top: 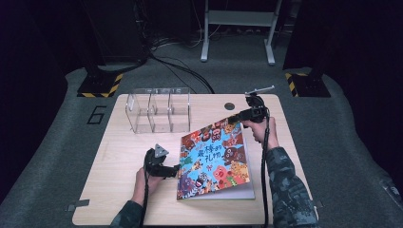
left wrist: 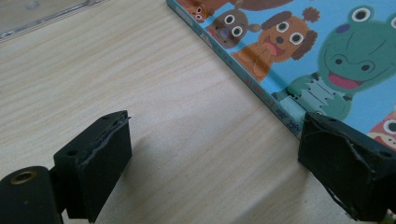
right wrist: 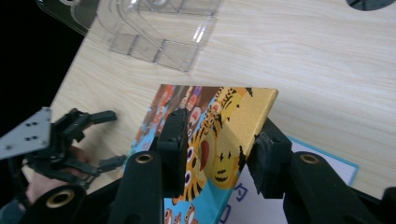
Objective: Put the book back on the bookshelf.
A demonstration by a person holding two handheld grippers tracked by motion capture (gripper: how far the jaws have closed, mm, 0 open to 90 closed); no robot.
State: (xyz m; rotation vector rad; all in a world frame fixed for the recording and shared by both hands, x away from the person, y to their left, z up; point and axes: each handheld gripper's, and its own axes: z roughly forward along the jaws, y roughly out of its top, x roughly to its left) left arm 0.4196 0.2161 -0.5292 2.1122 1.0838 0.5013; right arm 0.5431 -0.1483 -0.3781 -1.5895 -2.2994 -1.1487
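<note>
A thin picture book (top: 214, 159) with a glossy cover of cartoon animals on blue lies on the pale wood-grain table (top: 119, 161), right of the middle and nearer the front edge, its spine turned to the left. Its stiff front cover is lifted at the far right corner, and the white first page (right wrist: 322, 161) shows beneath it. The right gripper (top: 236, 118) has that corner of the cover between its two black, blocky jaws, one pad on the printed face and the other on the back, so the cover stands up at a slant; whether the pads press firmly I cannot tell, though they sit close against the board. The right hand (top: 256, 130) reaches toward the far right part of the table, forearm in a camouflage sleeve running up from the front edge. The left gripper (top: 177, 170) lies low and level beside the book's spine near the front left of the cover, jaws wide apart with bare table between them; the right-hand pad (left wrist: 348, 170) is at the spine's edge. Its hand (top: 149, 178) rests on the table. A clear, hard plastic organiser (top: 159, 110) with three upright compartments stands toward the far edge, left of centre, well apart from the book.
</note>
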